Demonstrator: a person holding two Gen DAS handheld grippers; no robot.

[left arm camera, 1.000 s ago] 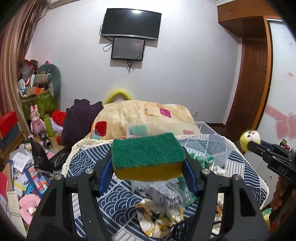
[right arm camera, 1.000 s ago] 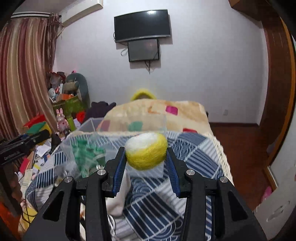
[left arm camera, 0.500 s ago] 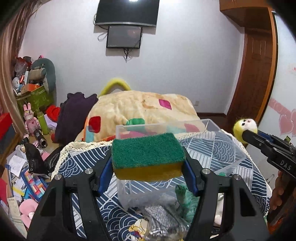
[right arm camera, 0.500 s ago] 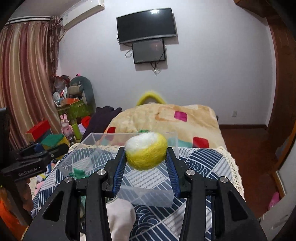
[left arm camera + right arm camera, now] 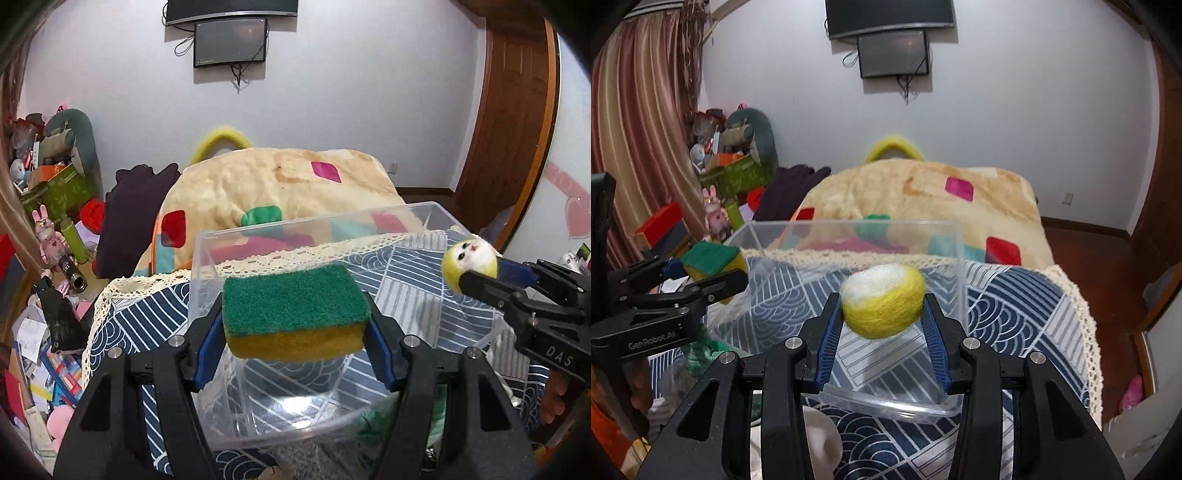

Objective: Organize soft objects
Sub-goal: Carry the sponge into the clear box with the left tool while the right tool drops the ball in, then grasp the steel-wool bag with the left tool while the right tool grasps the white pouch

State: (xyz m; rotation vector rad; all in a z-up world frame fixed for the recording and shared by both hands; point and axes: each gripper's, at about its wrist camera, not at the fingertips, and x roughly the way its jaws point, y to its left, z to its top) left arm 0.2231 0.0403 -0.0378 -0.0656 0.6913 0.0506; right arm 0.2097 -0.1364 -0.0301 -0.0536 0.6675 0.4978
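Here, left gripper (image 5: 295,325) fingers clamping sponge (image 5: 293,312), right gripper (image 5: 882,314) fingers clamping yellow felt ball (image 5: 882,300), above clear bin (image 5: 849,225).

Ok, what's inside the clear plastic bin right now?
Nothing visible in the clear plastic bin: the blue patterned cloth shows through its floor. The green-and-yellow sponge and yellow-white felt ball are held above it. The claws hide part of the floor.

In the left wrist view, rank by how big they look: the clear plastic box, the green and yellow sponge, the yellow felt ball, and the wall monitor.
1. clear plastic box
2. sponge, though it sits very near the camera, so its true size is unsure
3. wall monitor, far away
4. yellow felt ball
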